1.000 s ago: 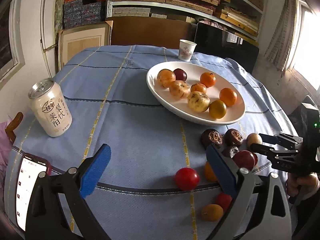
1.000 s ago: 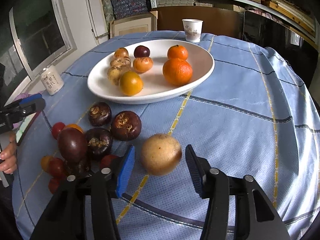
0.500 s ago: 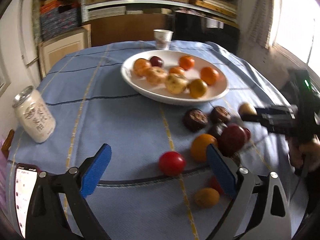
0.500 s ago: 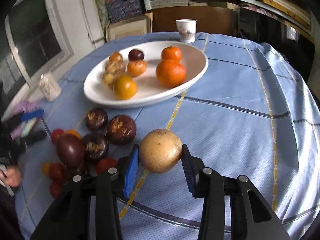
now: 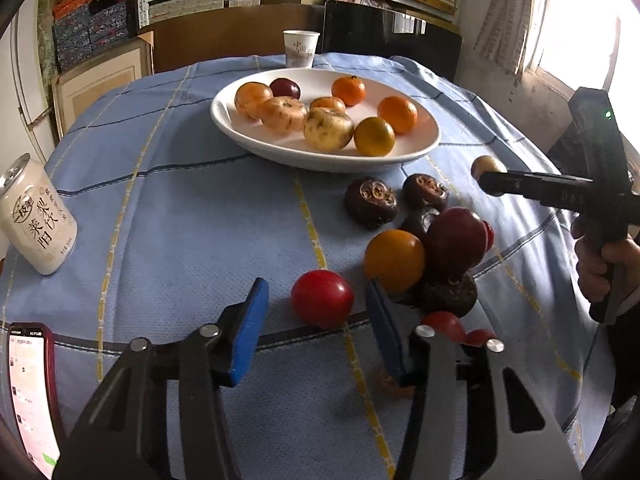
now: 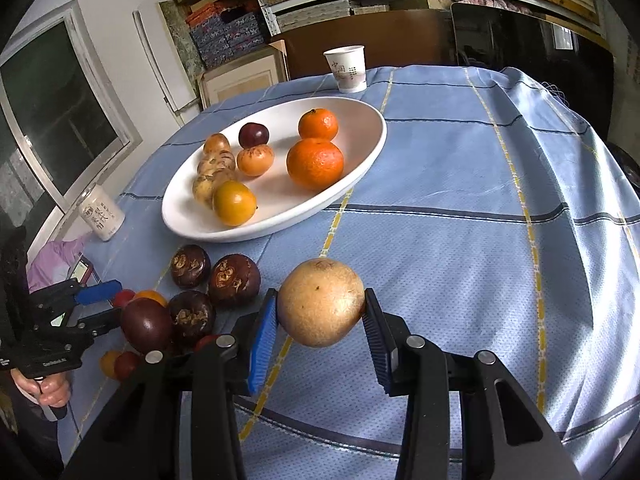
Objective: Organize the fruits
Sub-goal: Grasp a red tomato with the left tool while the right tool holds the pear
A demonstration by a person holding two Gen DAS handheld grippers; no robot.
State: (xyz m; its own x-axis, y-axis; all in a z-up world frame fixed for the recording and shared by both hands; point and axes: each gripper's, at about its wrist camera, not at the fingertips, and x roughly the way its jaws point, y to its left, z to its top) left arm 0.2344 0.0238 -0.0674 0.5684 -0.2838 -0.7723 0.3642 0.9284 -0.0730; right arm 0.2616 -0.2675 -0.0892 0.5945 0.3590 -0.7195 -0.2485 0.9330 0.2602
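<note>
While the right gripper squeezes a round tan fruit between its two blue pads, the fruit hangs just above the blue cloth, not touching it. Both pads press on its sides.

On the other side, the left gripper sits low over the cloth with a small red fruit between its fingers. Its jaws have just been closing in. The right pad looks to be at the fruit's edge, but there is still a gap on the left side, so the fruit is not pinched yet. It rests on the cloth.

Just beside the red fruit is a pile of loose fruits: a yellow-orange one, a big dark red one, and some dark brown ones with rough tops. A few more small red ones lie partly hidden behind the left gripper.

Farther back sits a white oval plate. It holds oranges, a dark plum, a spotty yellow fruit and some others, all close together.

A paper cup stands behind the plate. A white drink can stands at the left edge, and a phone lies near it.
</note>
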